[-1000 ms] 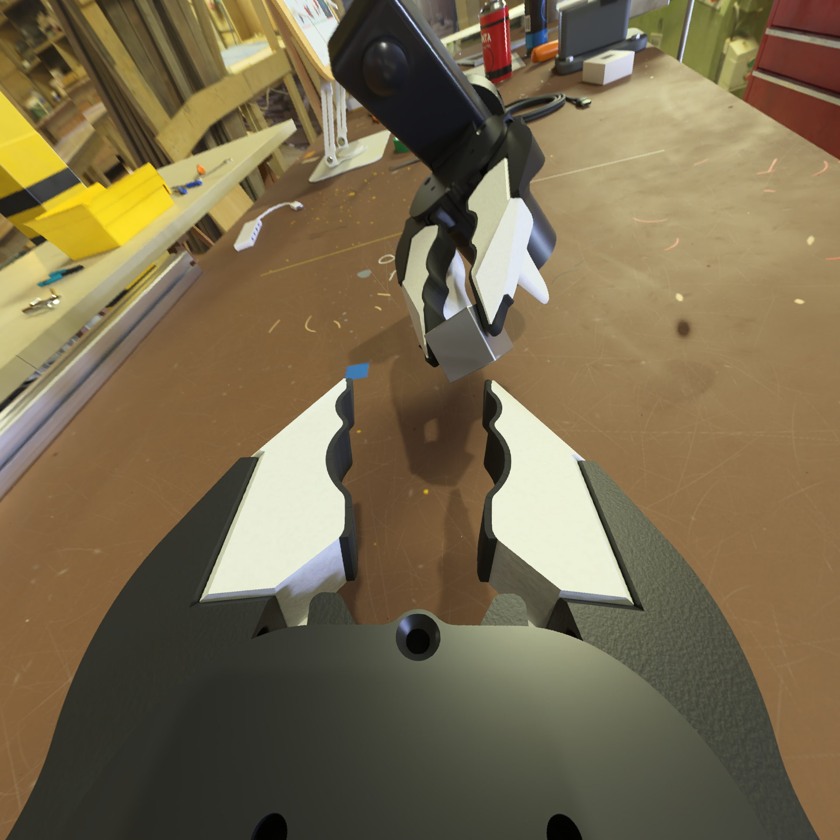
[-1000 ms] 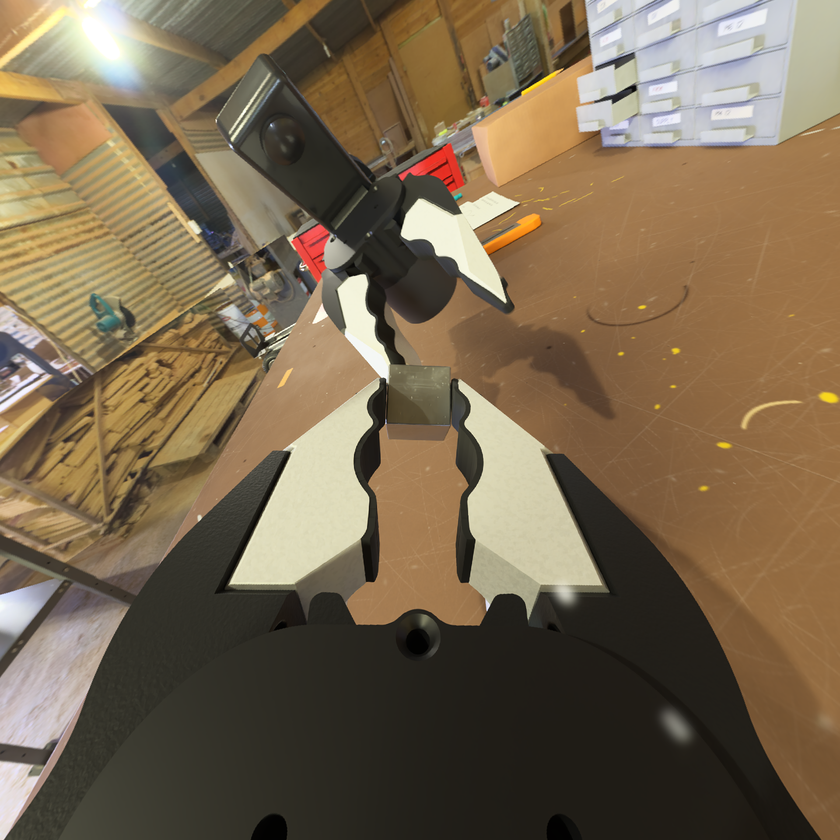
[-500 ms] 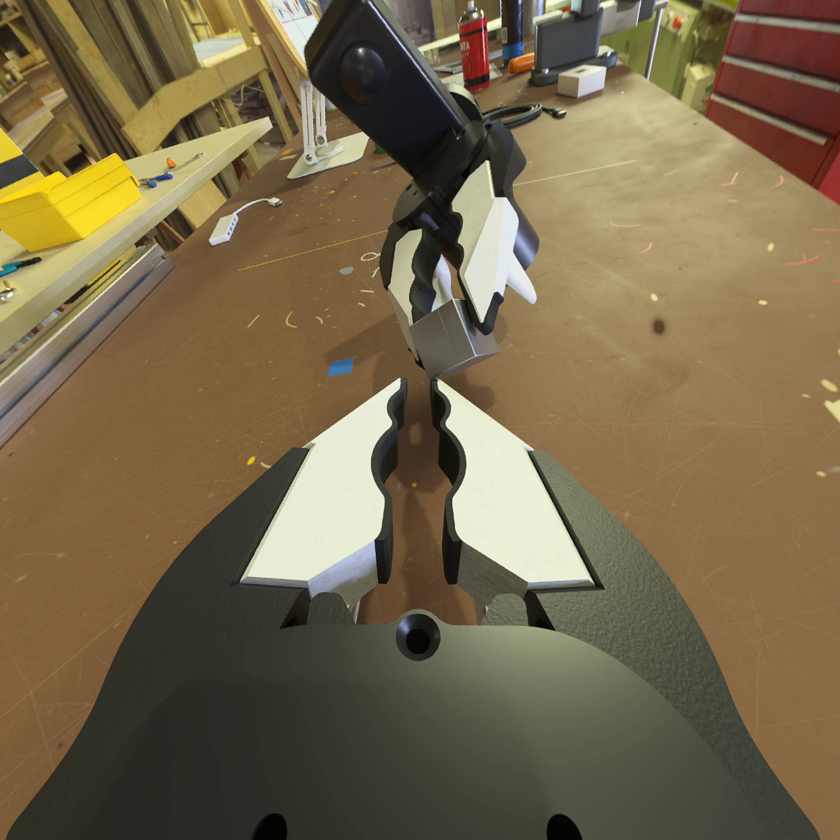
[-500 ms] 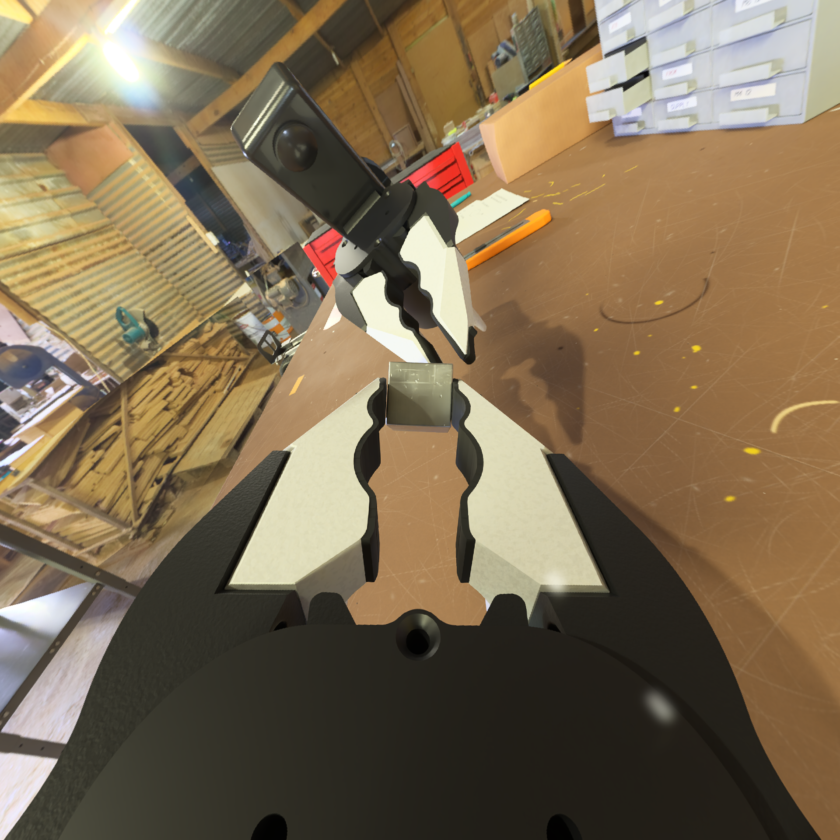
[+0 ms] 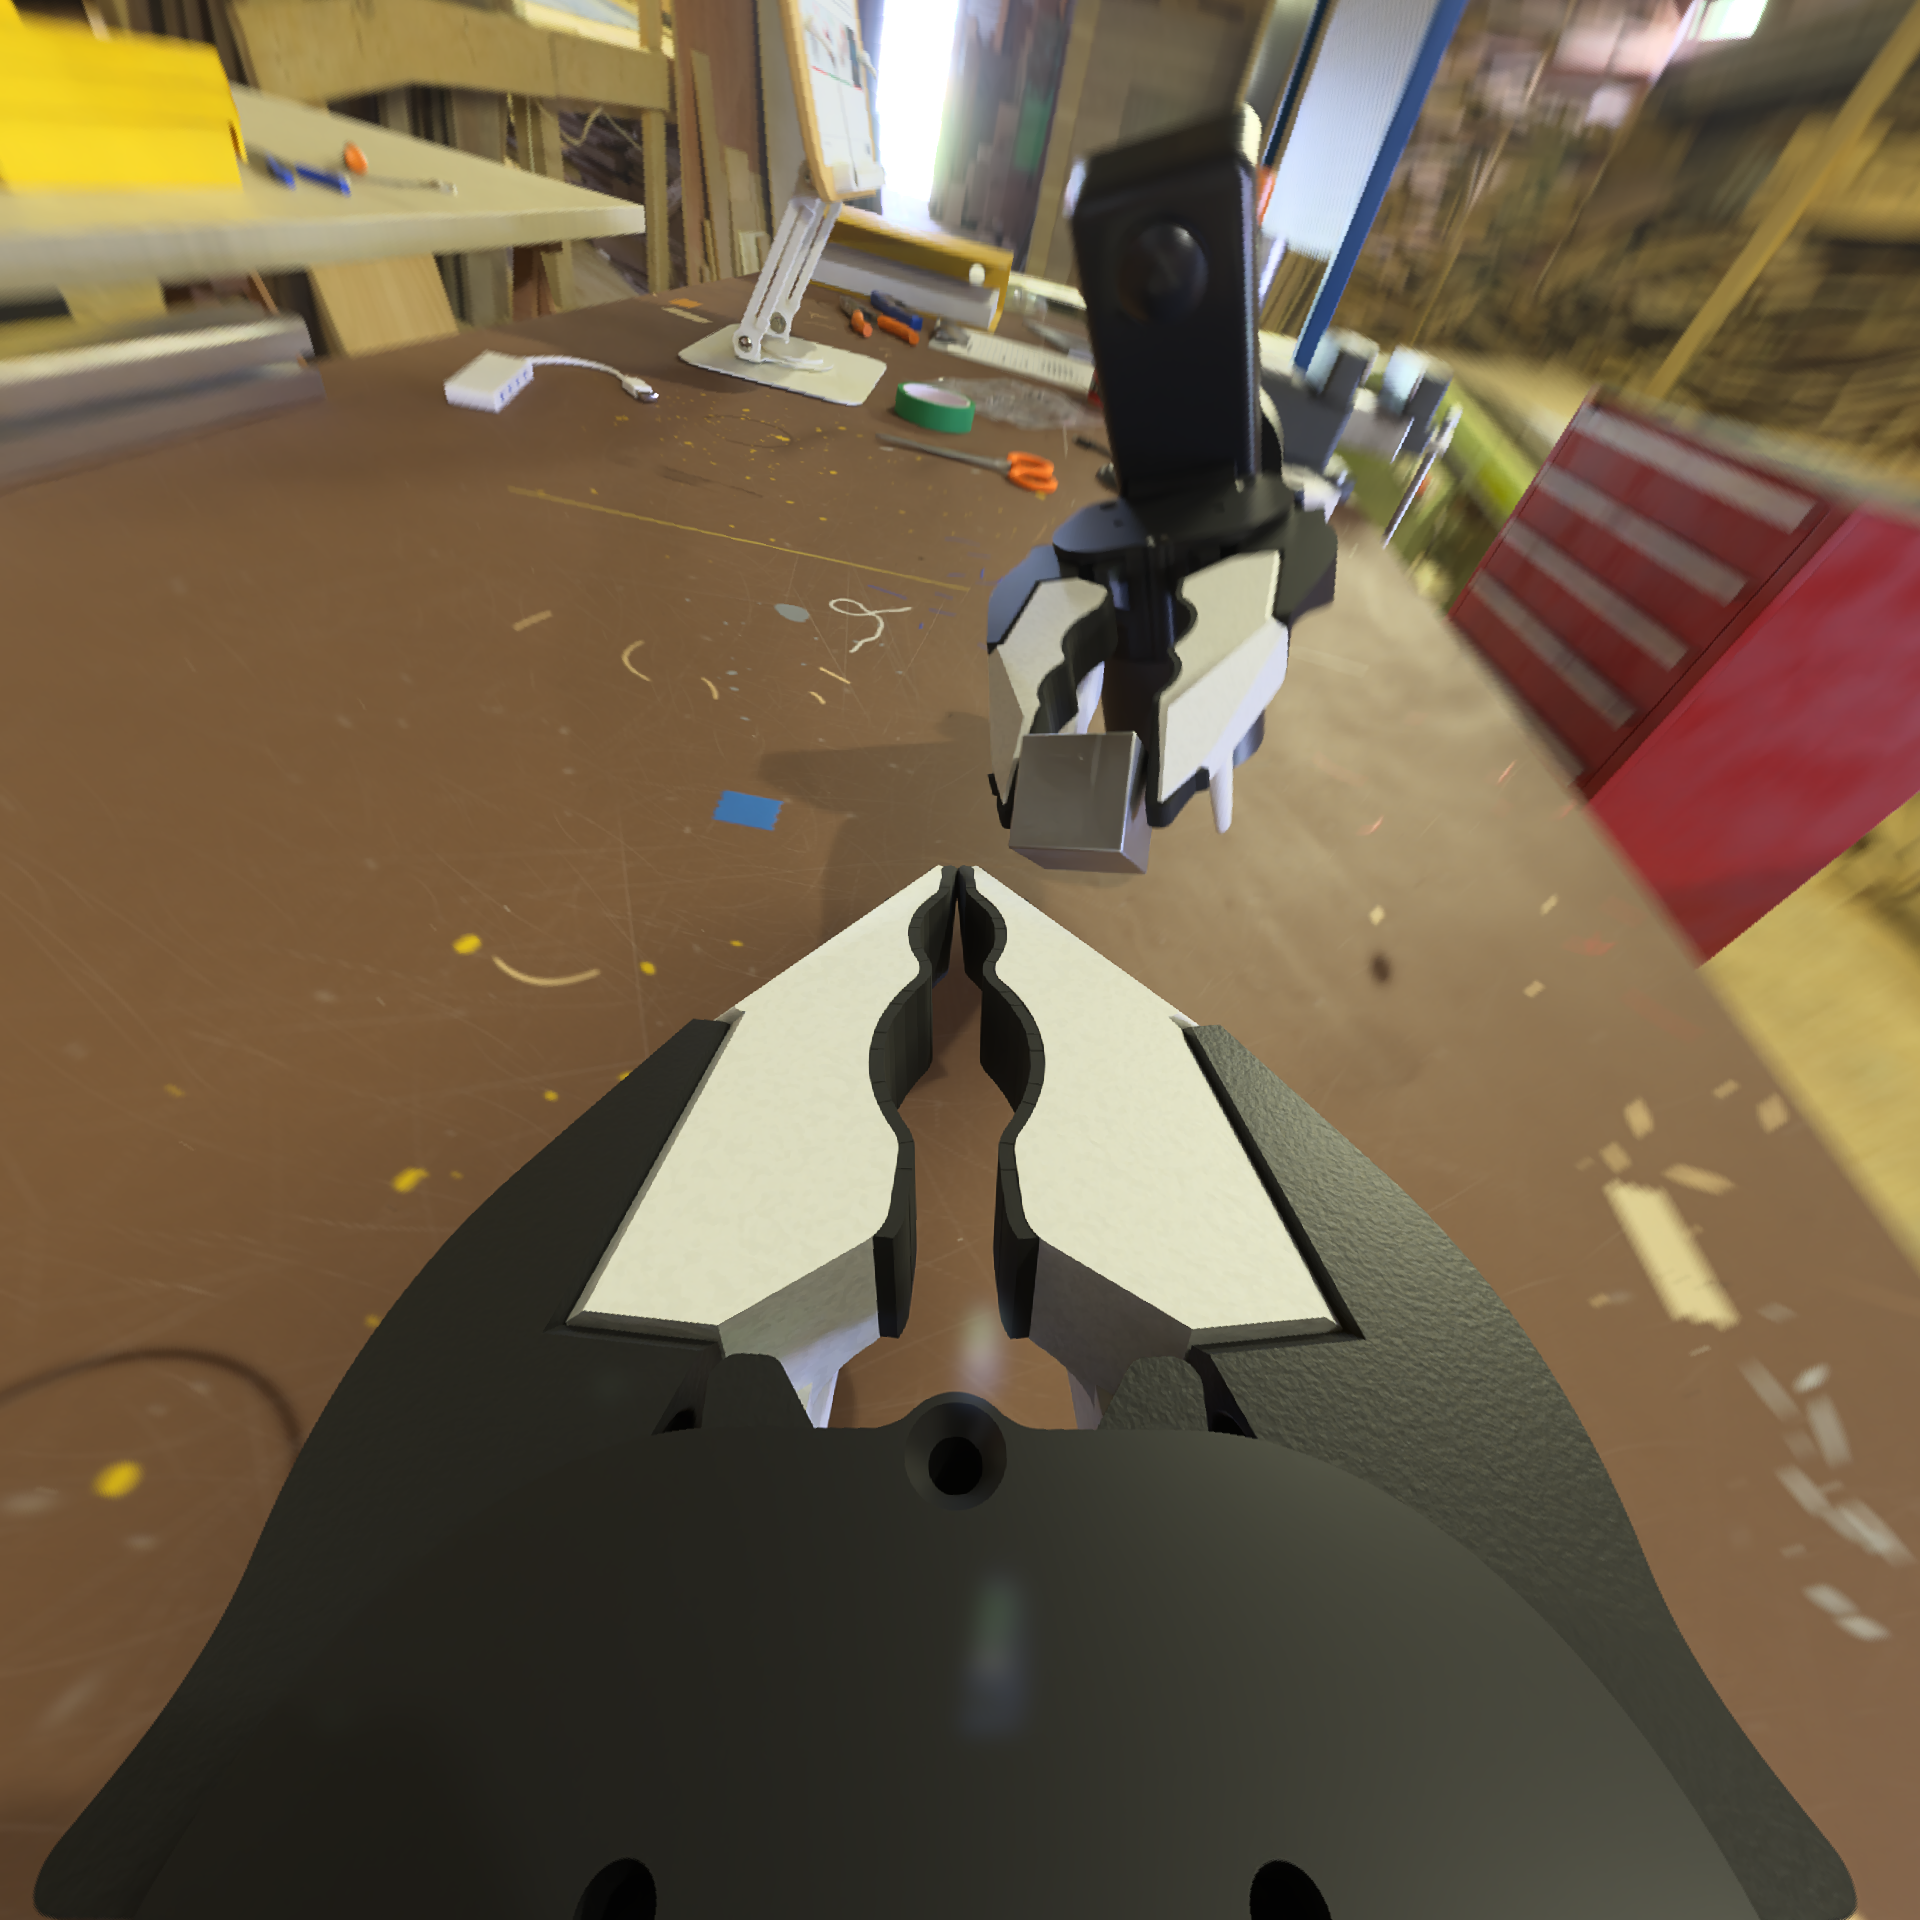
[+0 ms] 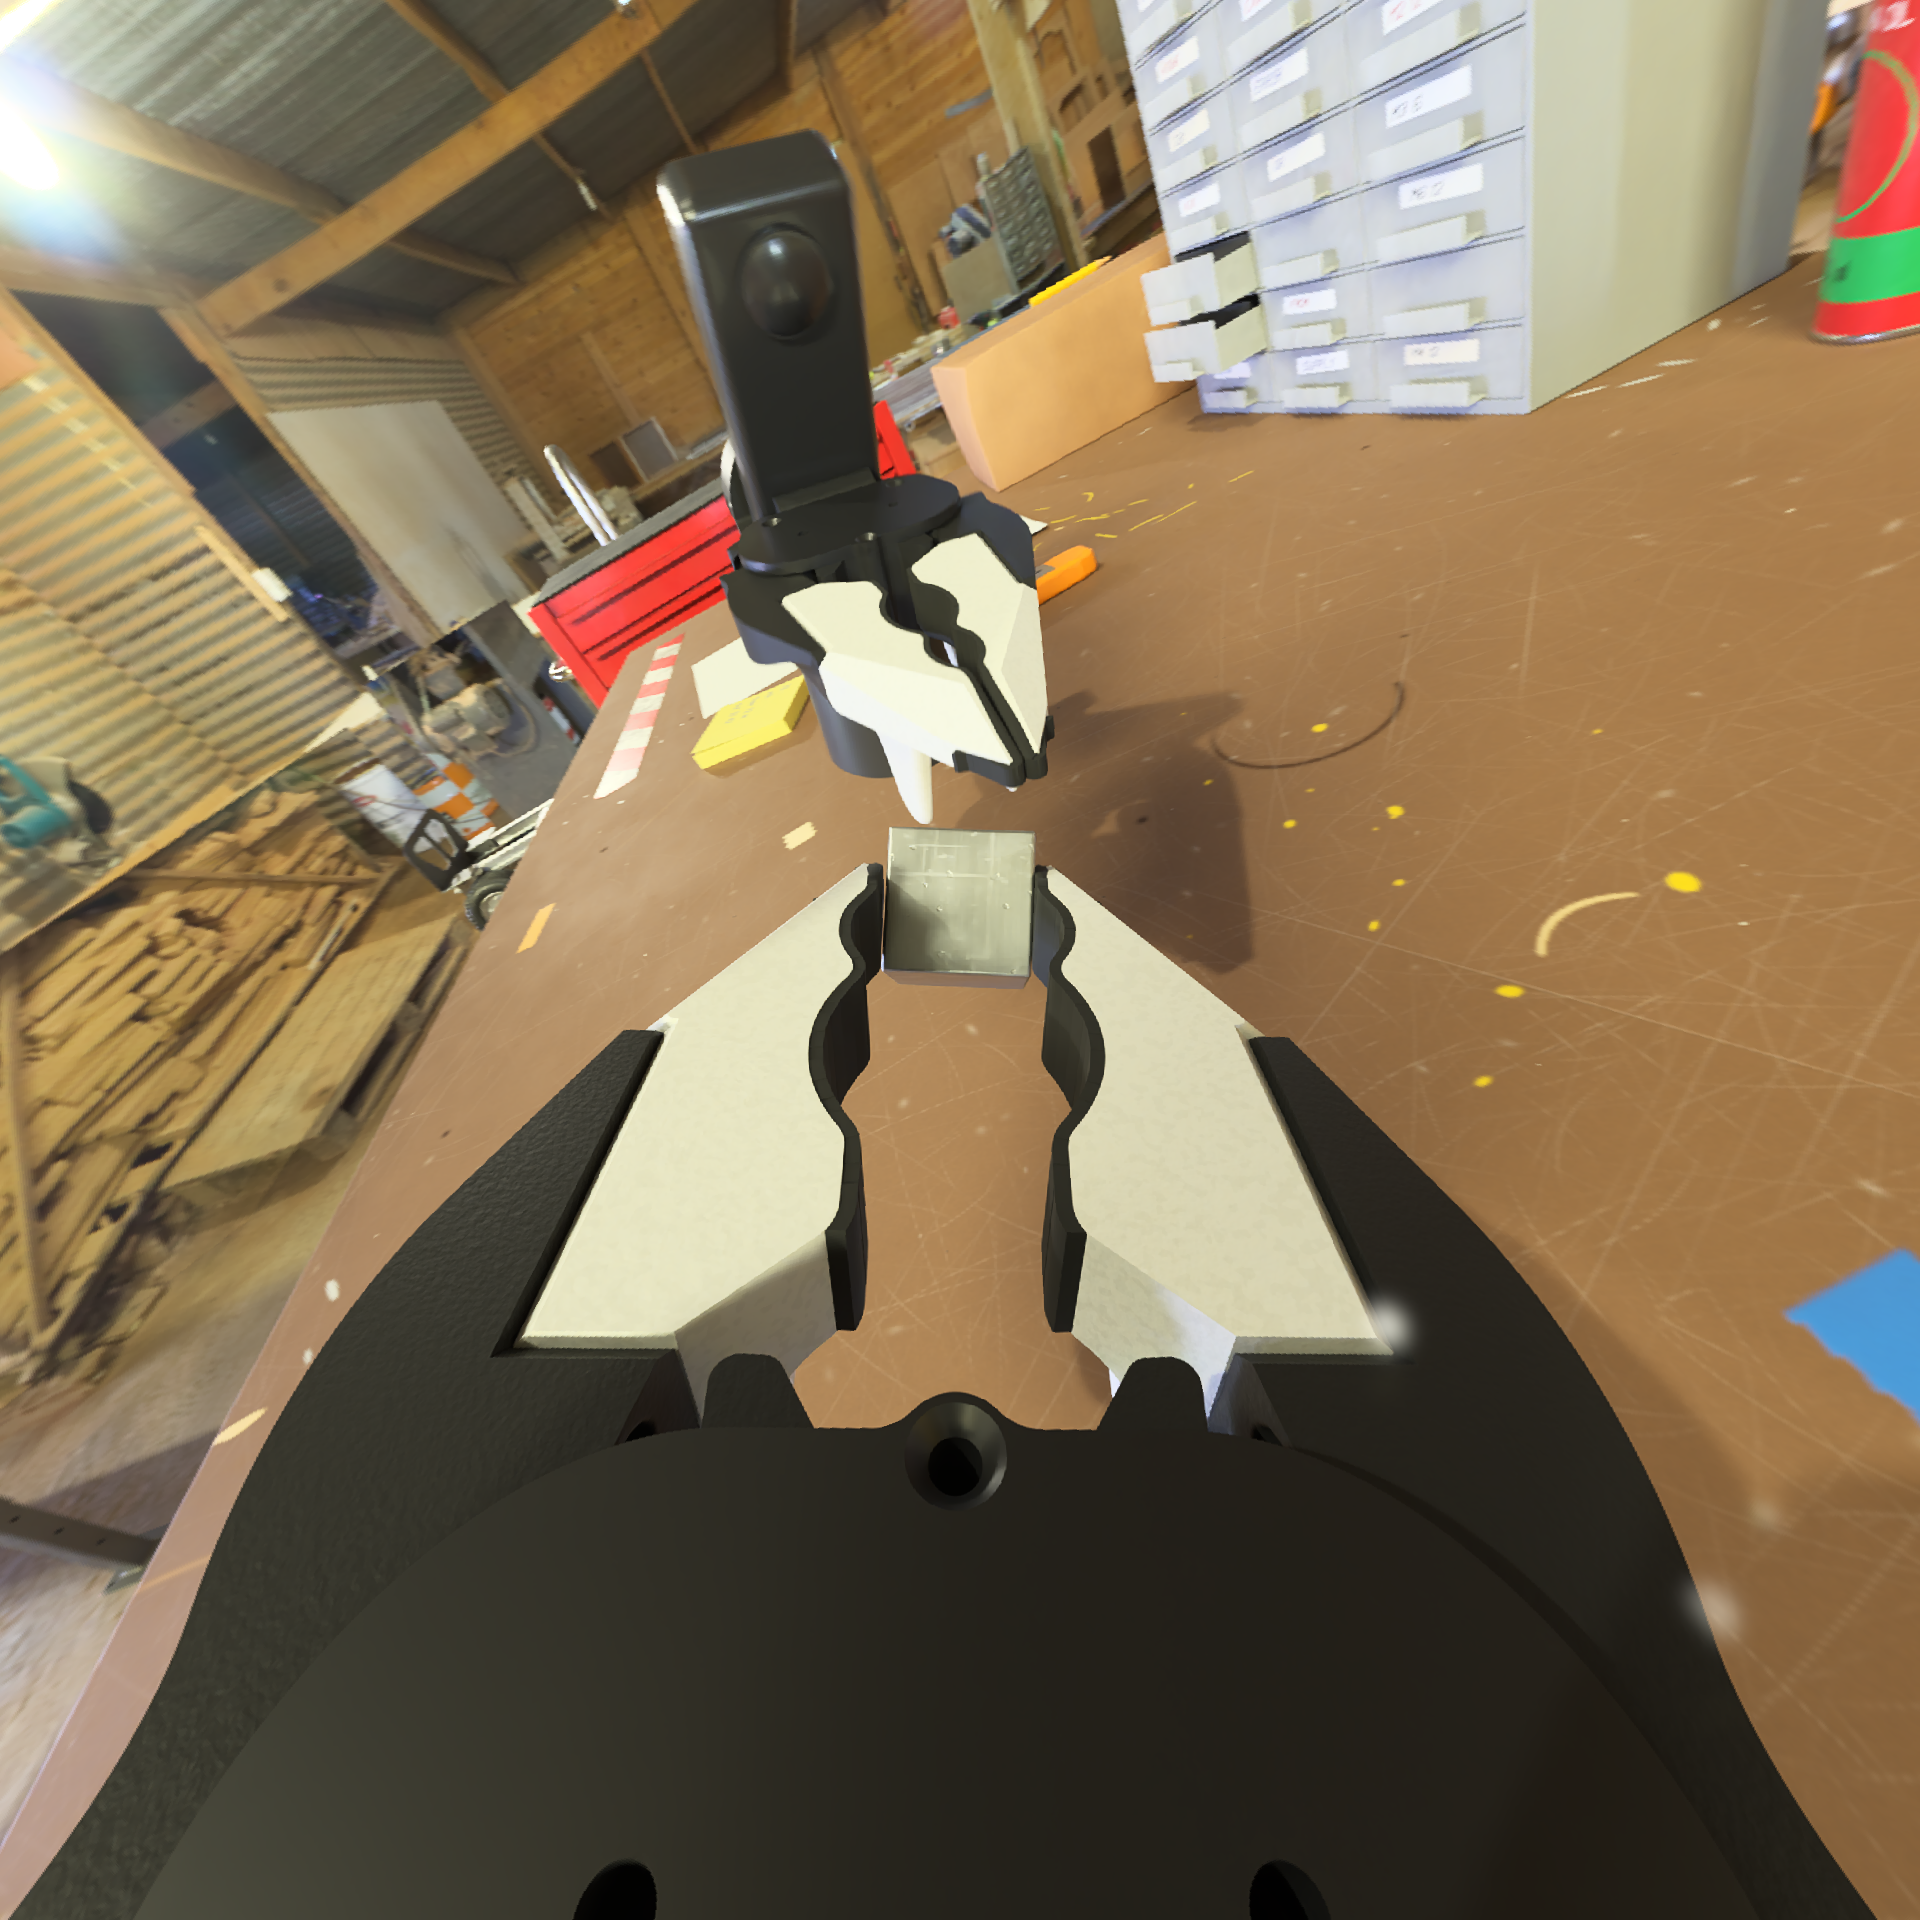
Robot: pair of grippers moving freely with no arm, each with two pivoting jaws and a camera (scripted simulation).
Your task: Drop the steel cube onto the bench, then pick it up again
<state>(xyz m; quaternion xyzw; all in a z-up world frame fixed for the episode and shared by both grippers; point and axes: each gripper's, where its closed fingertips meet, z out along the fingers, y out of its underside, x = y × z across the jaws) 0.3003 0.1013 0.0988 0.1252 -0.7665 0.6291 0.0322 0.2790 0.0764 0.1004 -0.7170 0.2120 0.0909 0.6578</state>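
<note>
The steel cube (image 6: pixel 958 902) is a small shiny grey block held between the tips of my right gripper (image 6: pixel 958 883), above the brown bench (image 6: pixel 1455 1039). In the left wrist view the cube (image 5: pixel 1075 808) shows ahead and to the right, in the right gripper (image 5: pixel 1075 800), clear of the bench surface (image 5: pixel 416 779). My left gripper (image 5: pixel 956 873) is shut and empty, its tips just short and left of the cube. In the right wrist view the left gripper (image 6: pixel 1023 764) hangs just beyond the cube, shut.
A blue tape patch (image 5: pixel 748 809) lies on the bench near the cube. Scissors (image 5: pixel 1013 468), green tape roll (image 5: pixel 933 405), white hub (image 5: pixel 488 380) and a stand (image 5: pixel 779 353) sit at the back. A red tool cabinet (image 5: pixel 1714 665) stands right. A drawer cabinet (image 6: pixel 1403 208) stands far right.
My left gripper has closed from open to fully shut and swung its view to the left. The right gripper keeps hold of the cube, which now sits right of the left tips.
</note>
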